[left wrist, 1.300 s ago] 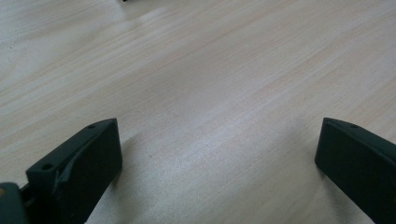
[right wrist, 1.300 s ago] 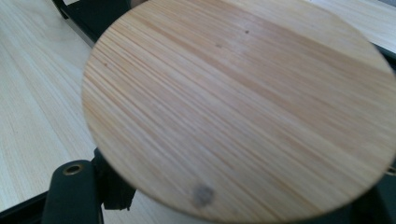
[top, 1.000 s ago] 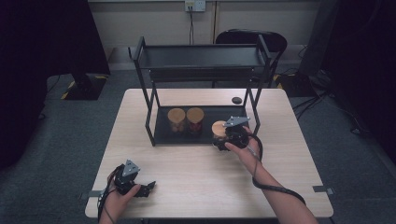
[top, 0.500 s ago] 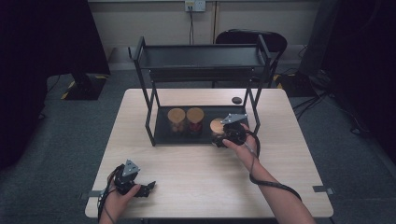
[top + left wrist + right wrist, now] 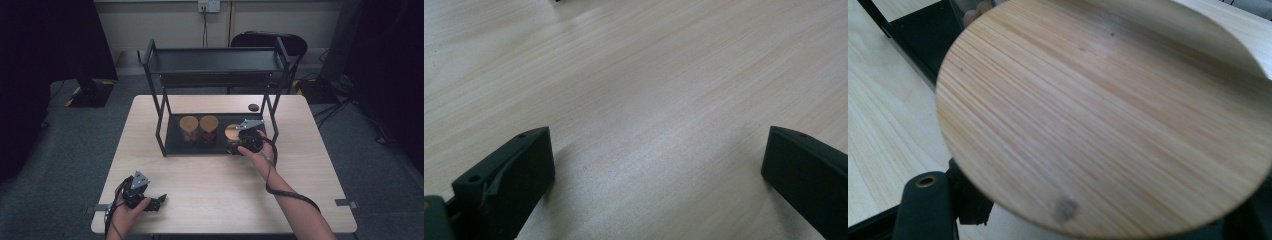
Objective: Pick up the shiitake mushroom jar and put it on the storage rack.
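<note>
The right tool [image 5: 239, 142] is clamped on a bamboo-lidded glass jar [image 5: 232, 133] at the right end of the rack's bottom tray [image 5: 172, 145]. Likely heavy, slippery and breakable, it wants gripping below the lid. The left tool [image 5: 150, 202], jaws apart, rests near the bench's [image 5: 210, 190] front-left corner.

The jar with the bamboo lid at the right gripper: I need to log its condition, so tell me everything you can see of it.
The jar stands at the right end of a row of three on the black bottom tray of the rack. Its round lid looks like pale bamboo with fine straight grain, a small dark spot near its rim and no visible damage. The lid sits closed on top. The body is mostly hidden, so its contents cannot be told. The right tongs are shut on it from the person's side.
</note>
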Motion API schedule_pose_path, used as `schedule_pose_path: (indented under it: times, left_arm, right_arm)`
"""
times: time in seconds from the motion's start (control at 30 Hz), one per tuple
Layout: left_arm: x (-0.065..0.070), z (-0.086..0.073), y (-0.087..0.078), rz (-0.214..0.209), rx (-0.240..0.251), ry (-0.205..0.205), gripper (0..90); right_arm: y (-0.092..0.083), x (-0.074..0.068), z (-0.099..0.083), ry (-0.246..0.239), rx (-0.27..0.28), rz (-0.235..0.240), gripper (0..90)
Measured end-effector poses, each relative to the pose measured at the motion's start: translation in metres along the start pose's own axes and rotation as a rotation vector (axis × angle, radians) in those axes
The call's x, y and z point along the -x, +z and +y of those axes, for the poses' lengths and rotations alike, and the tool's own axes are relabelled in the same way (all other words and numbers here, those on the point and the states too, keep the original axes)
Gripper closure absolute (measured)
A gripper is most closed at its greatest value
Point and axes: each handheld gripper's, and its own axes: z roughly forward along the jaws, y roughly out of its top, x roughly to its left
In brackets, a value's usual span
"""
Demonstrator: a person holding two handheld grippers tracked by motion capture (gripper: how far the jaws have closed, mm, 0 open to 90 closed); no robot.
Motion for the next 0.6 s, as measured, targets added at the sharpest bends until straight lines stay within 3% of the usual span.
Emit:
schedule_pose_path:
  times: [0.6]
  left_arm:
    - [0.0, 0.0, 0.0, -0.001, 0.001, -0.001, 0.2]
  right_arm:
    - [0.012, 0.004, 0.002, -0.005, -0.013, -0.013, 25.4]
